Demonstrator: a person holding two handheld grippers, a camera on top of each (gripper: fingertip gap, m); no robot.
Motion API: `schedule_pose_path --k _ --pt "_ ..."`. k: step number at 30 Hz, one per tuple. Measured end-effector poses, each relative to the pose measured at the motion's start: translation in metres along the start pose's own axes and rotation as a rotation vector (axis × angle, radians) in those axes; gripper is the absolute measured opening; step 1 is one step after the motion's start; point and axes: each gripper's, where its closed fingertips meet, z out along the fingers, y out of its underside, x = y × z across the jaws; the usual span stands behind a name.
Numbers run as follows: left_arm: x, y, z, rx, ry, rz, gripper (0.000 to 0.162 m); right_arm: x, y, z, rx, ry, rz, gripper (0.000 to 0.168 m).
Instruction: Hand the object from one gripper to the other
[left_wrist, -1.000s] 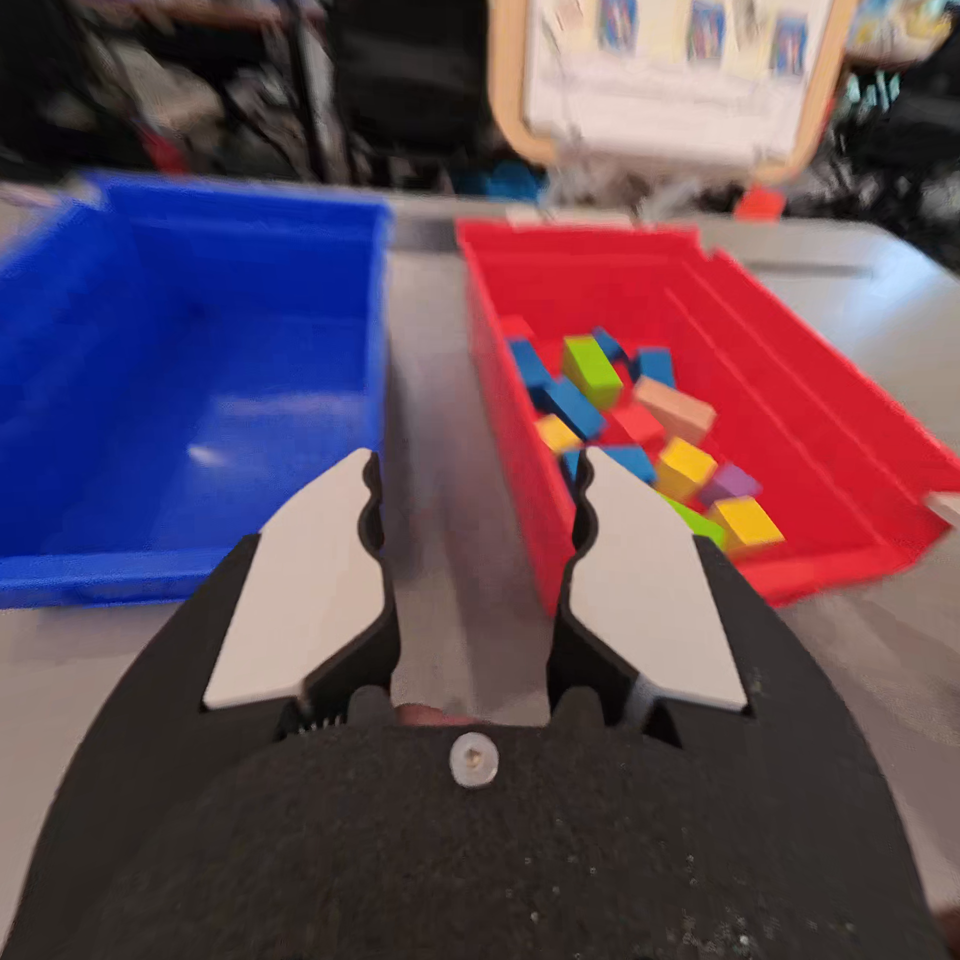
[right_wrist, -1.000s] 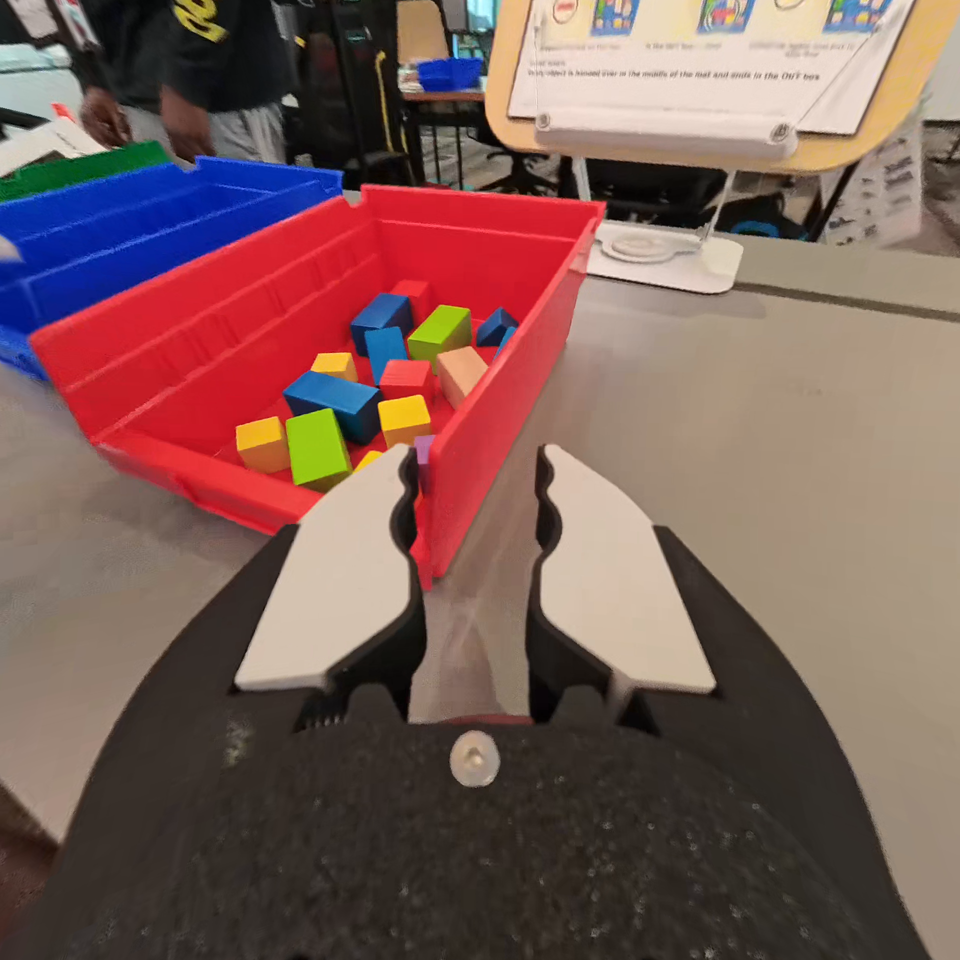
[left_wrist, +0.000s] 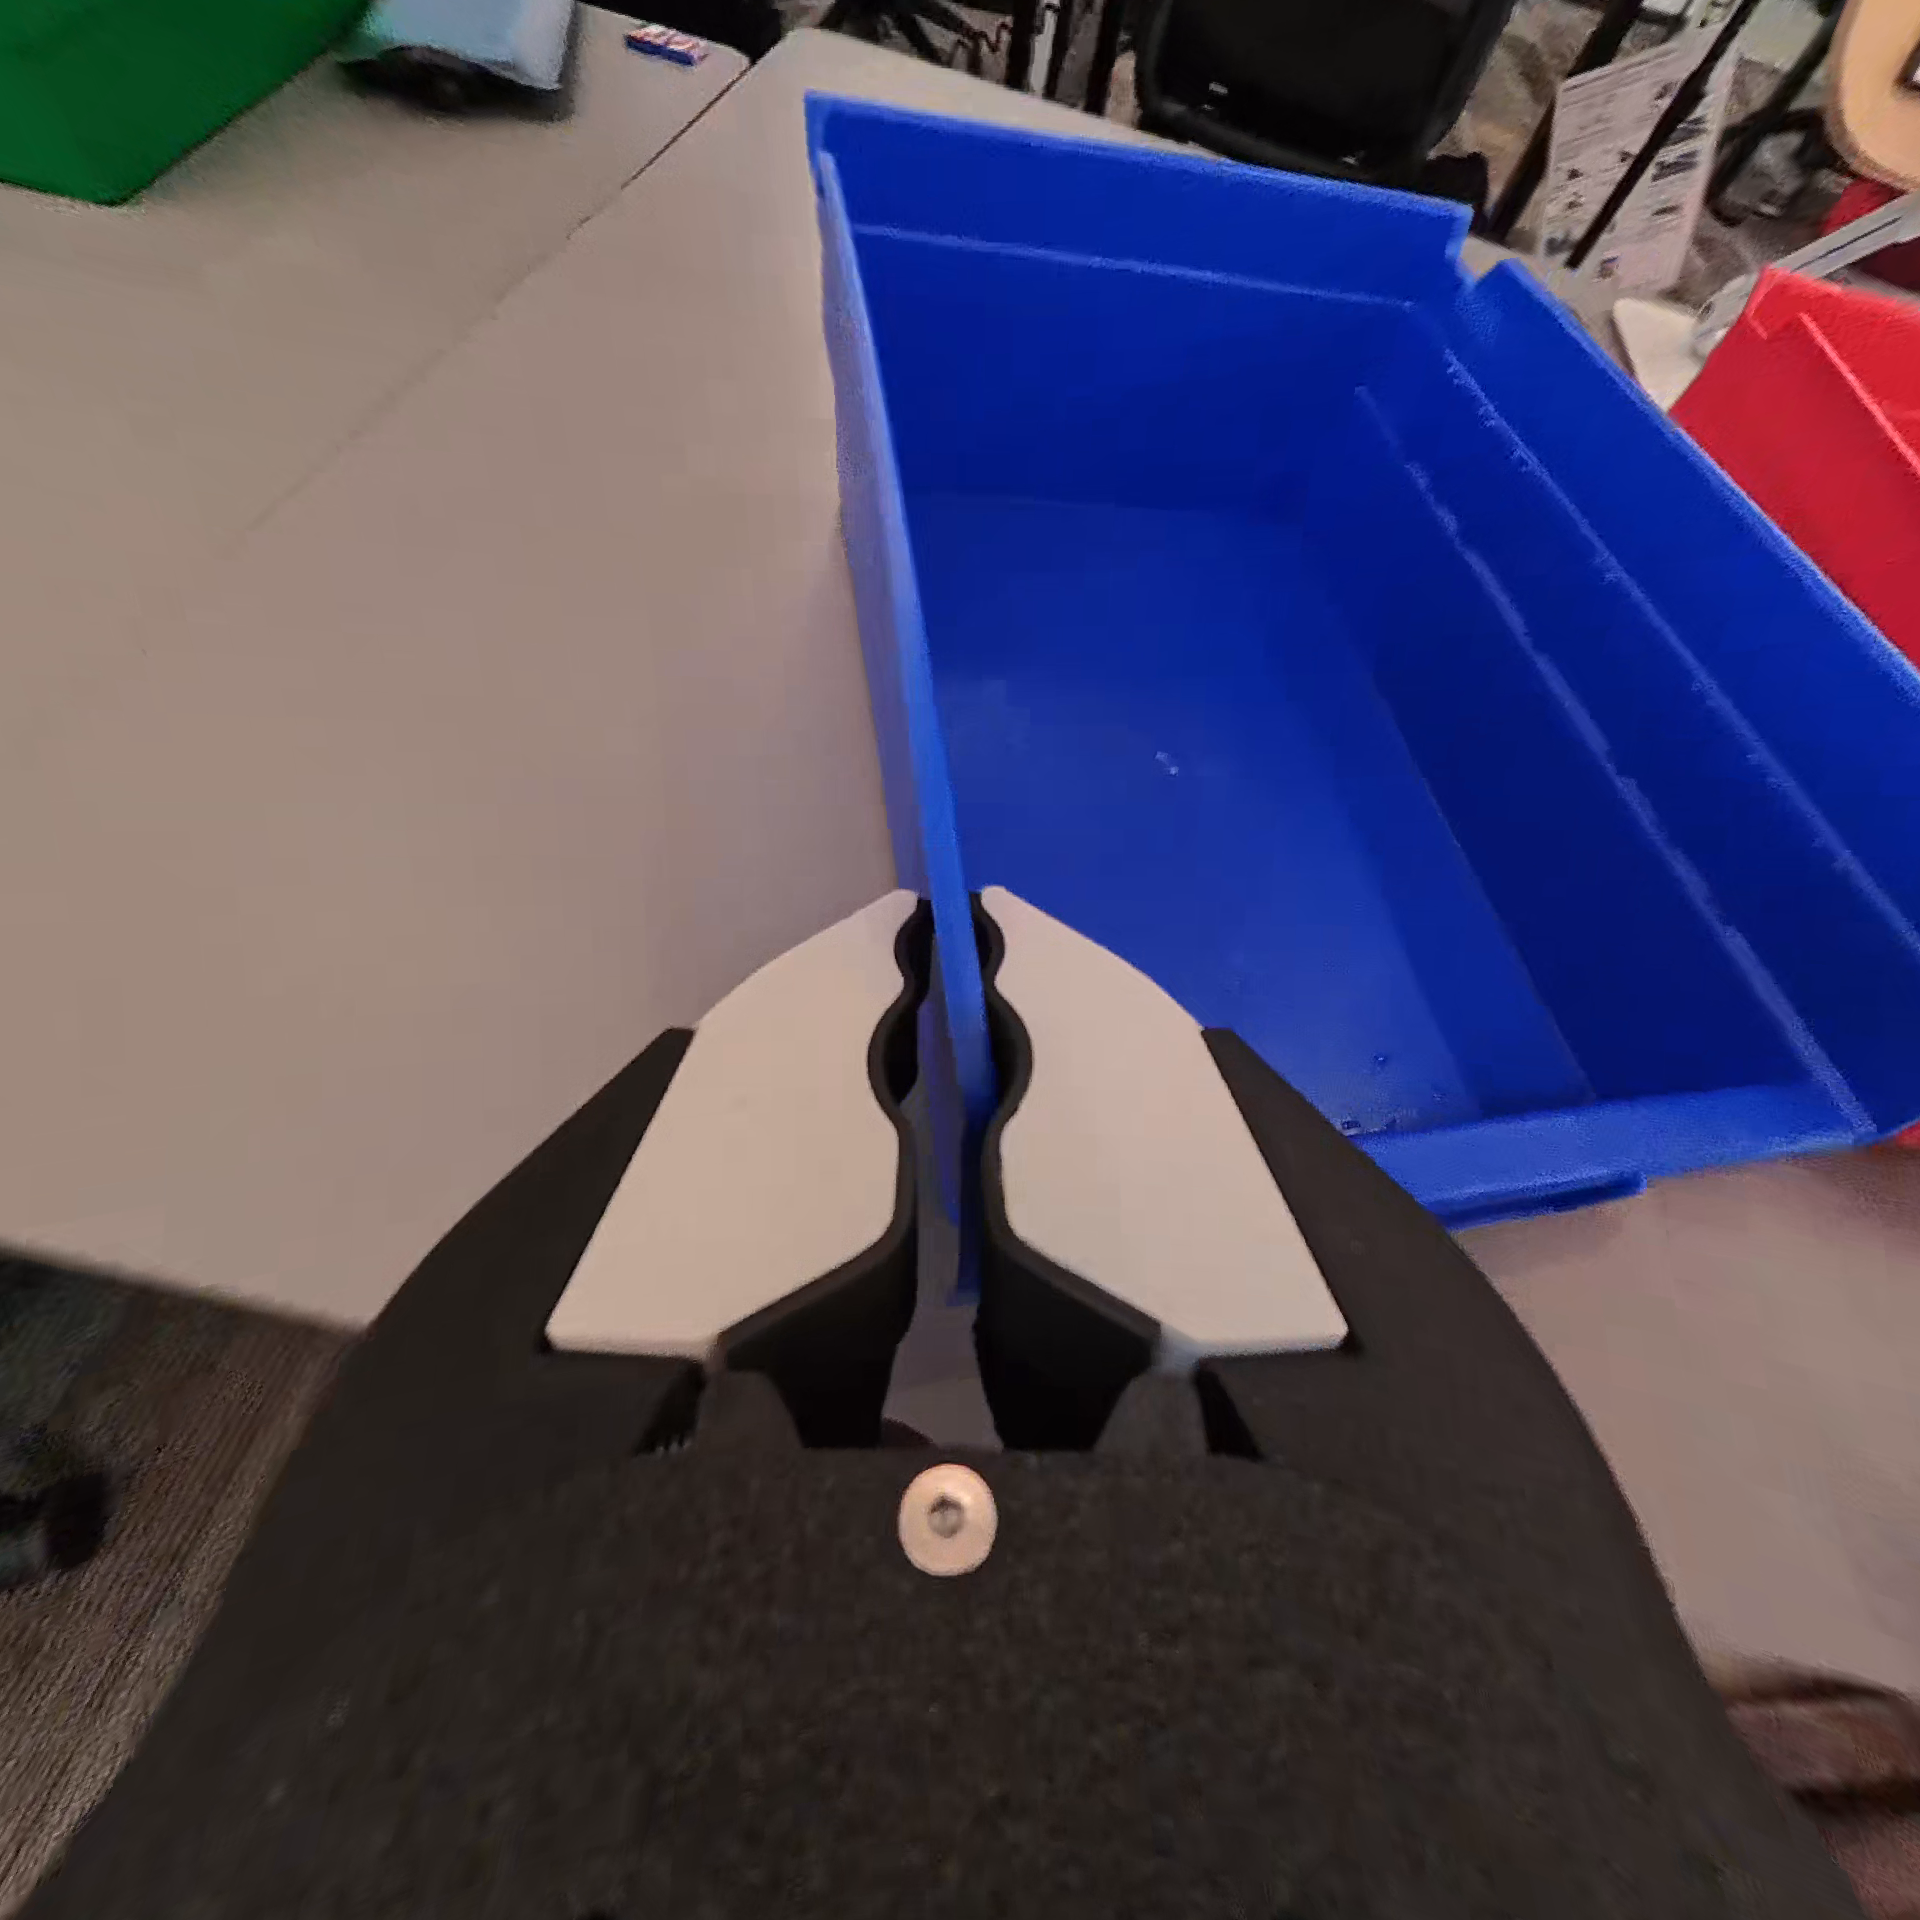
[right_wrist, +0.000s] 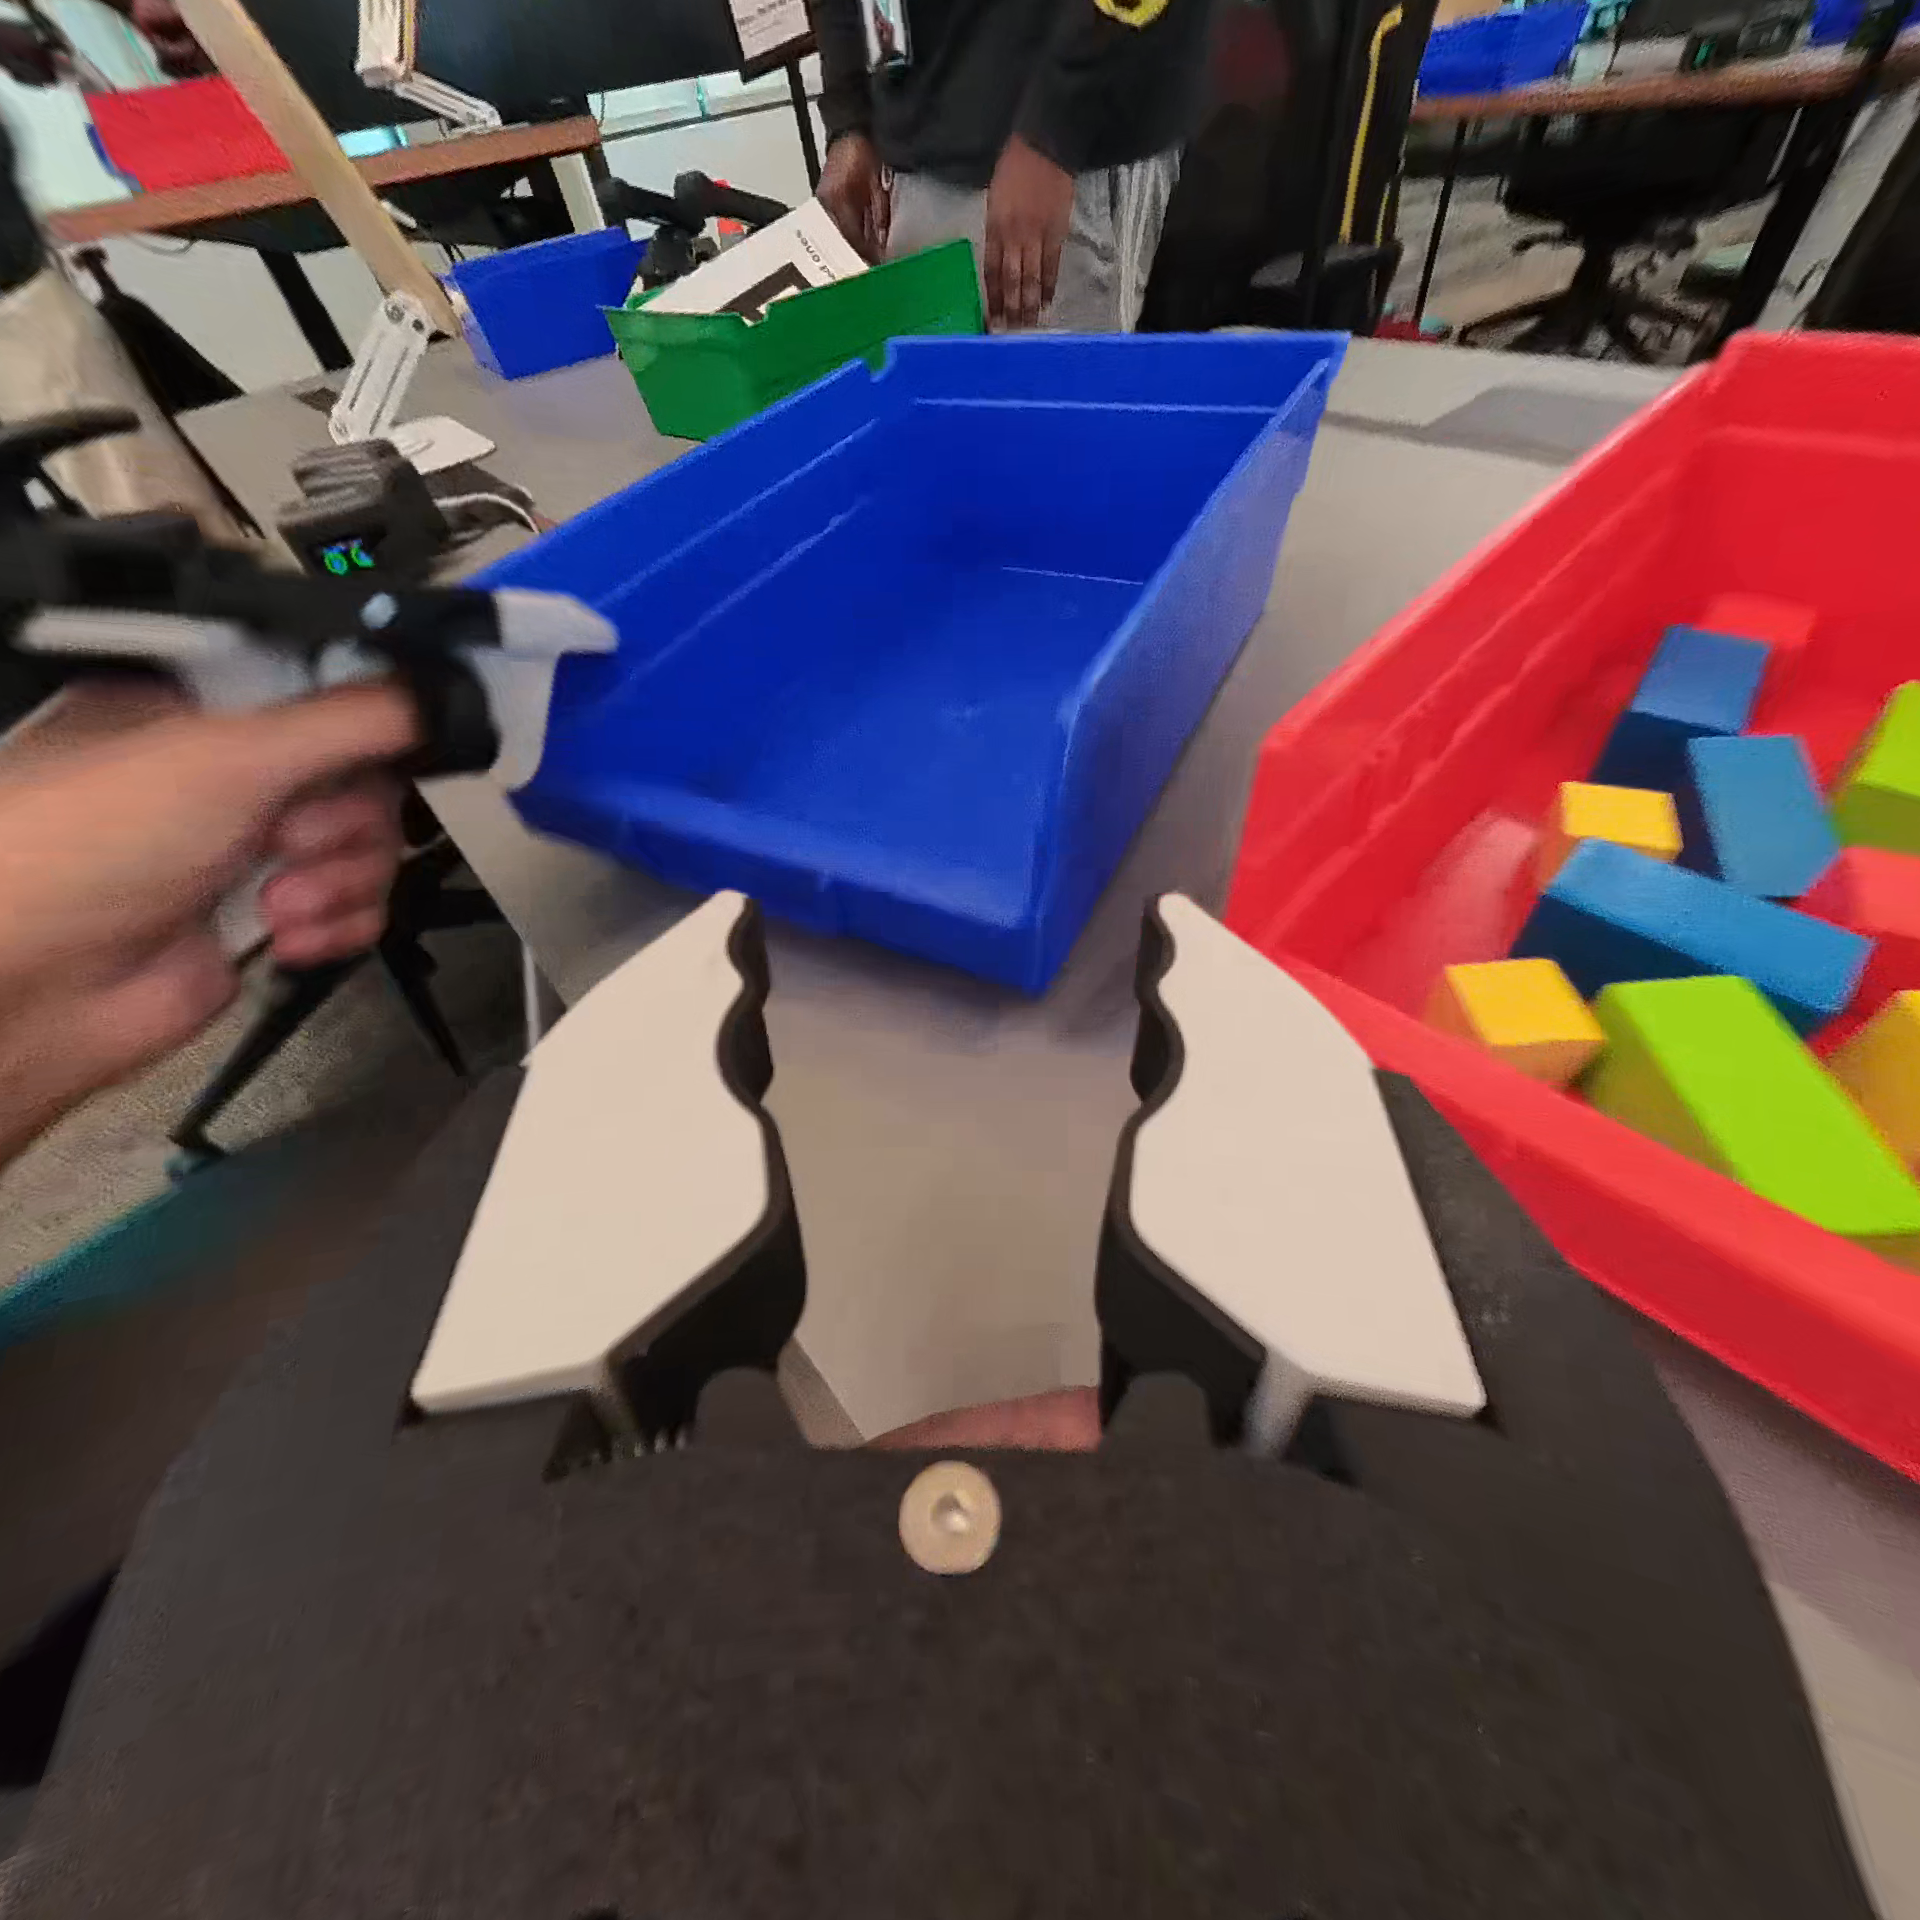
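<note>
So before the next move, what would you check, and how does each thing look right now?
1. Left gripper clamped on the blue bin wall: ok.
2. Right gripper open and free: ok.
3. Blue bin empty inside: ok.
4. Blocks lying in the red bin: ok.
5. A block held for the handover: not ok, neither gripper has one.
6. Blue bin flat on the table: cannot tell.

Your left gripper (left_wrist: 951, 914) fingers (left_wrist: 769, 1132) clamp the blue bin (left_wrist: 1247, 727) wall, apparently lifting it off the surface (left_wrist: 416, 623).
</note>
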Motion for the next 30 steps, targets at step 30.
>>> schedule_pose_path --k 30 --pt "0.404 -0.137 -0.061 0.359 0.372 0.319 0.005 0.274 -0.172 -0.245 0.249 0.732 -0.145 0.005"
